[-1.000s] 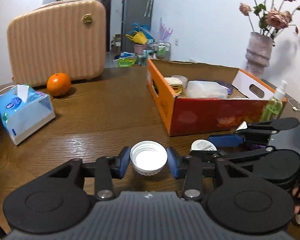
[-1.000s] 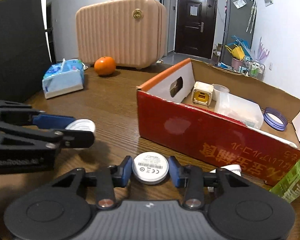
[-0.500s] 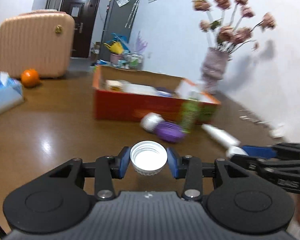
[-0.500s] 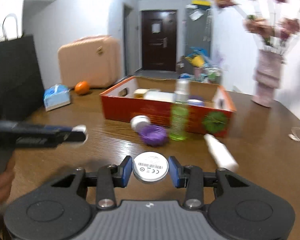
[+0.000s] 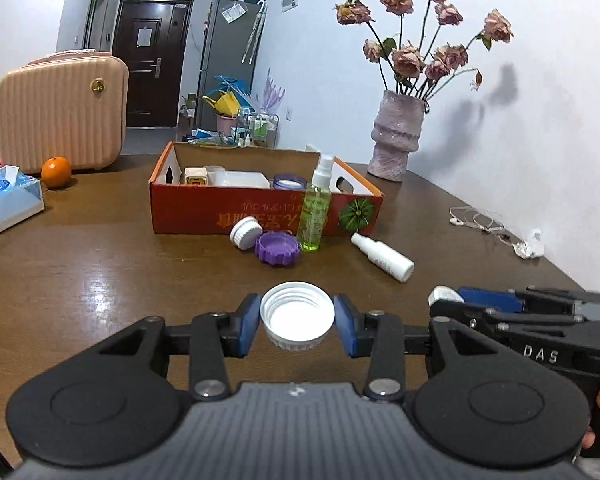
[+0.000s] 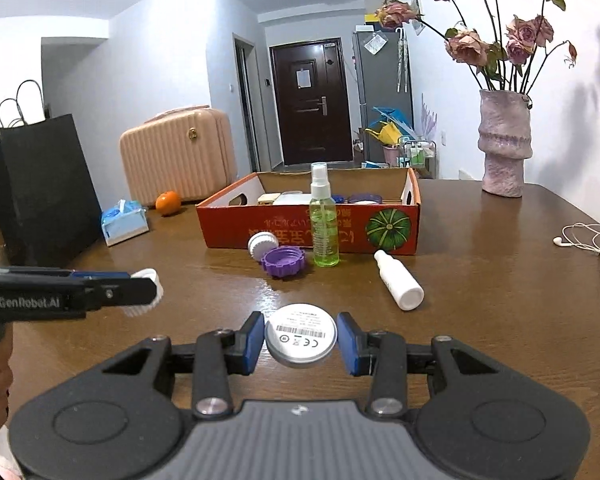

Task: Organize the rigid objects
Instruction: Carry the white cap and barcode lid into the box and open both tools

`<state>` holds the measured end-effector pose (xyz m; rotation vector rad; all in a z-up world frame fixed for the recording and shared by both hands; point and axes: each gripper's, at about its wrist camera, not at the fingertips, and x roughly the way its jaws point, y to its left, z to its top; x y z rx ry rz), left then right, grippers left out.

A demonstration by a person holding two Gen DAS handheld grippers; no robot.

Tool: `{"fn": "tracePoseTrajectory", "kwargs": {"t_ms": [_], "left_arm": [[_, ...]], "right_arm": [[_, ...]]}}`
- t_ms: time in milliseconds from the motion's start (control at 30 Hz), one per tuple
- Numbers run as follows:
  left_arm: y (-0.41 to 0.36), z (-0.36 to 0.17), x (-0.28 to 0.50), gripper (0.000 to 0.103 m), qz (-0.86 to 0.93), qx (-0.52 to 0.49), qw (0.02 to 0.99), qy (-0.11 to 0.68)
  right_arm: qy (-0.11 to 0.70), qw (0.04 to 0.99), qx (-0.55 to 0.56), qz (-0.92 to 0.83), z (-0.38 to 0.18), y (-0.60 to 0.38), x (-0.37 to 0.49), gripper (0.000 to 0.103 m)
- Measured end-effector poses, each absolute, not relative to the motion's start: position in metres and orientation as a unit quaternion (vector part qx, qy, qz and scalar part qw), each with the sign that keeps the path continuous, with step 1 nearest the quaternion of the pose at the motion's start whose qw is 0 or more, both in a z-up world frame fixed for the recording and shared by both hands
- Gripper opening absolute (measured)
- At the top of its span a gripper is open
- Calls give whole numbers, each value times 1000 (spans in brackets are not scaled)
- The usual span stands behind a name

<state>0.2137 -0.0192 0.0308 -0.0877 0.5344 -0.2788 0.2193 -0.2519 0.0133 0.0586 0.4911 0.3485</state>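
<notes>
My left gripper (image 5: 297, 322) is shut on a white ribbed cap (image 5: 297, 320), open side up, held above the wooden table. My right gripper (image 6: 301, 338) is shut on a white round disc (image 6: 301, 336) with a barcode label. Each gripper shows from the side in the other's view: the left gripper (image 6: 140, 286) at the left, the right gripper (image 5: 452, 300) at the right. Ahead stands an orange cardboard box (image 5: 228, 212) holding several items. In front of it lie a white lid (image 5: 245, 233), a purple lid (image 5: 277, 249), an upright green spray bottle (image 5: 316, 216) and a white bottle (image 5: 382, 257) on its side.
A pink suitcase (image 5: 60, 114), an orange (image 5: 56, 171) and a tissue pack (image 5: 8, 196) sit at the far left. A vase of dried roses (image 5: 398, 140) stands at the back right, white earphones (image 5: 480, 220) lie at the right. A black paper bag (image 6: 44, 184) stands at the left edge.
Both grippers have drawn back from the box with their loads still held. The box and the loose items before it now look farther off and sit in the middle of each view.
</notes>
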Motion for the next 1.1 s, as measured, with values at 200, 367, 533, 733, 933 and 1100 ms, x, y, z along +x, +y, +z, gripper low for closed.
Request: {"fn": "tracePoseTrajectory", "kwargs": {"t_ms": [200, 367, 533, 733, 933, 1100], "left_arm": [[-14, 43, 245, 41, -130, -42, 958, 252], [4, 70, 317, 41, -115, -35, 965, 235], [18, 77, 437, 41, -95, -23, 953, 287], [25, 42, 548, 41, -78, 2, 930, 360], [27, 12, 587, 42, -83, 30, 922, 378], [25, 6, 589, 52, -93, 58, 923, 368]], "right_arm": [[228, 958, 29, 169, 31, -269, 257, 39], [232, 957, 24, 174, 68, -291, 344, 39], [286, 940, 52, 177, 86, -303, 480, 39], [374, 914, -2, 156, 59, -265, 612, 39], [402, 902, -127, 93, 18, -221, 675, 38], [389, 899, -186, 73, 7, -200, 689, 47]]}}
